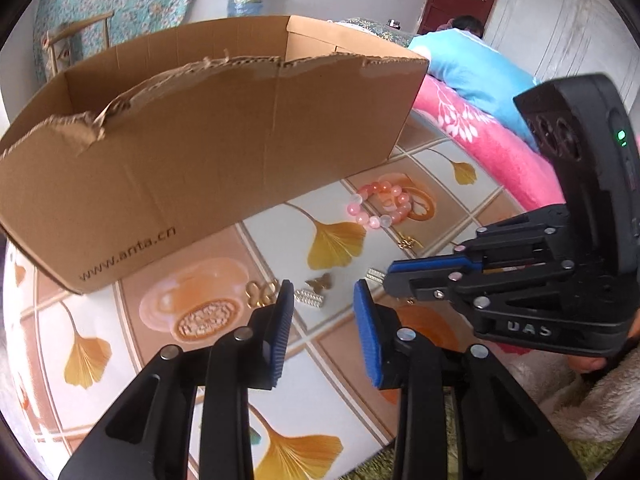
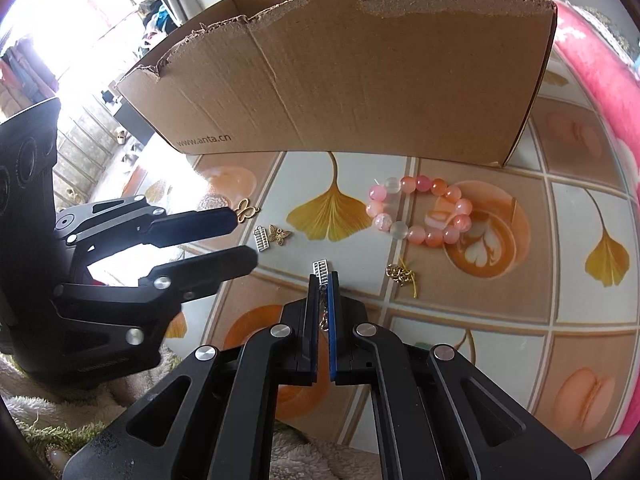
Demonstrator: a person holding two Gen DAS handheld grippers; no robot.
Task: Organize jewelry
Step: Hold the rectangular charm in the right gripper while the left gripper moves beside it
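My right gripper (image 2: 323, 280) is shut on a silver abacus charm (image 2: 321, 269) whose end sticks out past the tips; it also shows in the left wrist view (image 1: 376, 275). My left gripper (image 1: 322, 296) is open and empty, hovering just short of a second silver abacus charm (image 1: 309, 298), a gold butterfly charm (image 1: 319, 282) and a gold cut-out charm (image 1: 262, 292). A pink bead bracelet (image 2: 420, 214) lies in front of the cardboard box (image 2: 360, 72). A gold knot charm (image 2: 402, 275) lies below the bracelet.
The table has a tiled cloth (image 2: 580, 220) with ginkgo leaves and coffee cups. A pink blanket (image 1: 480, 136) lies at the right edge. A person in a blue shirt (image 1: 468, 64) is behind it. Fluffy fabric (image 2: 48, 408) lies at the near edge.
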